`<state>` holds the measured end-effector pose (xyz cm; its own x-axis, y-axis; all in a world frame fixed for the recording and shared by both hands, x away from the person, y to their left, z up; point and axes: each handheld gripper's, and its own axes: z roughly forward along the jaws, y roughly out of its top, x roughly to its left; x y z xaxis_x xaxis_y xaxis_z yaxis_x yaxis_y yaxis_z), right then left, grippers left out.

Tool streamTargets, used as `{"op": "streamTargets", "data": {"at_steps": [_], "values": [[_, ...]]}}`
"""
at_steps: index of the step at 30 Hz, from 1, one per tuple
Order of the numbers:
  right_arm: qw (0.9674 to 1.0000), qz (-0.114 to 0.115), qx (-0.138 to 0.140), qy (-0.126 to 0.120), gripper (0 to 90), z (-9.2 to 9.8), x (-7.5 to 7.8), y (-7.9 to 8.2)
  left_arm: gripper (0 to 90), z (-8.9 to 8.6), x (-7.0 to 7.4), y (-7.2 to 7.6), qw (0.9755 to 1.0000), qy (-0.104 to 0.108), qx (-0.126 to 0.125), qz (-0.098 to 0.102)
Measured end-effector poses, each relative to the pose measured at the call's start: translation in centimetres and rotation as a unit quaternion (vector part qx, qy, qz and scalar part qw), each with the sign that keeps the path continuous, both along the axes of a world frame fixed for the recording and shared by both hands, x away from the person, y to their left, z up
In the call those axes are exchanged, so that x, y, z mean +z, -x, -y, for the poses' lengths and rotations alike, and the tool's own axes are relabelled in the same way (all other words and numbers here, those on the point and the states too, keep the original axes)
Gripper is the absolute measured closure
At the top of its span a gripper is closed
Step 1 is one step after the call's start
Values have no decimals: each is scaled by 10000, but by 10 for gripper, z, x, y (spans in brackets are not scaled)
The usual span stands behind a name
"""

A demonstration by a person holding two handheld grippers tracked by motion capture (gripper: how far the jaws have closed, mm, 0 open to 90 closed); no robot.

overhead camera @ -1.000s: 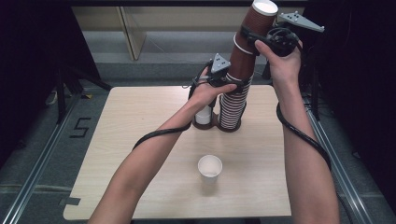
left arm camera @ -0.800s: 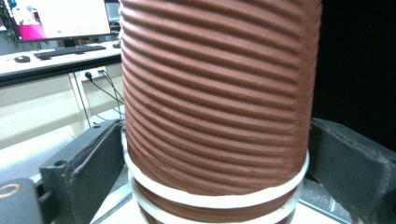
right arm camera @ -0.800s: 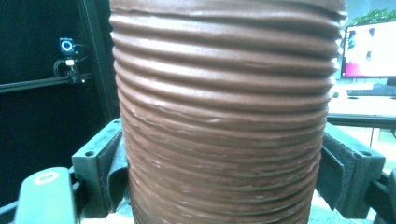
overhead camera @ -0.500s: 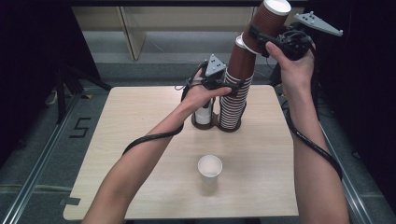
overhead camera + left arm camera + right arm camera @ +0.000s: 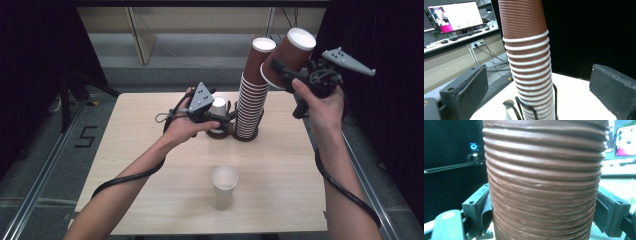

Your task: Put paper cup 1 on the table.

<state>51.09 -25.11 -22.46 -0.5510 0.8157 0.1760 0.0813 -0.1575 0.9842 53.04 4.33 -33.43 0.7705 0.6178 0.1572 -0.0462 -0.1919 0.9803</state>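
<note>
Right gripper point(image 5: 287, 75) clamped on a brown ribbed paper cup point(image 5: 289, 56), both pads pressed to its sides, lifted clear and tilted just beside the top of the cup stack point(image 5: 252, 97). Left gripper point(image 5: 222, 116) with jaws wide, just been opening, nothing gripped; stack standing ahead between them in its wire holder point(image 5: 536, 110), untouched. White cup point(image 5: 224, 181) well apart on the table point(image 5: 145, 150).

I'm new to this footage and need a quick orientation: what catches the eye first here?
A tall stack of brown cups stands upside down at the table's far middle. The right gripper holds one brown cup lifted beside the stack's top. A lone white cup stands near the front.
</note>
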Motion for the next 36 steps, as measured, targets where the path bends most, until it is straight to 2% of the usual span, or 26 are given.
{"op": "streamTargets", "data": {"at_steps": [3,6,7,12,15,18,23,25,27,30,31,35,36], "values": [[9995,-228,182,-110,164,-5,-25,10,17,-12,-8,14,10000,14,-18,0],[9975,-544,342,-290,163,-13,-53,17,15,-20,-19,25,10000,-40,-26,-11],[9970,-589,401,-293,164,-15,-61,18,14,-23,-24,30,10000,-67,-44,-35],[9910,-1113,631,-390,163,-36,-112,21,0,-29,-41,43,9998,-139,-113,-108],[9872,-1361,728,-408,162,-47,-134,21,0,-30,-51,49,9994,-234,-175,-194],[9848,-1530,744,-347,162,-57,-154,19,0,-29,-61,54,9989,-353,-215,-210],[9809,-1767,749,-327,160,-64,-175,18,0,-24,-71,58,9982,-407,-331,-293],[9804,-1789,737,-368,160,-66,-180,17,0,-20,-75,58,9977,-427,-379,-354],[9784,-1877,765,-419,160,-68,-183,17,0,-16,-78,57,9975,-427,-403,-401],[9771,-1930,781,-447,160,-70,-187,16,0,-11,-81,54,9973,-390,-412,-475],[9781,-1901,731,-417,160,-71,-188,15,0,-9,-82,52,9970,-363,-436,-530],[9766,-1976,718,-442,160,-72,-193,14,0,-3,-85,49,9965,-332,-471,-611],[9750,-2047,700,-504,160,-73,-195,13,0,0,-87,48,9963,-318,-478,-645]]}}
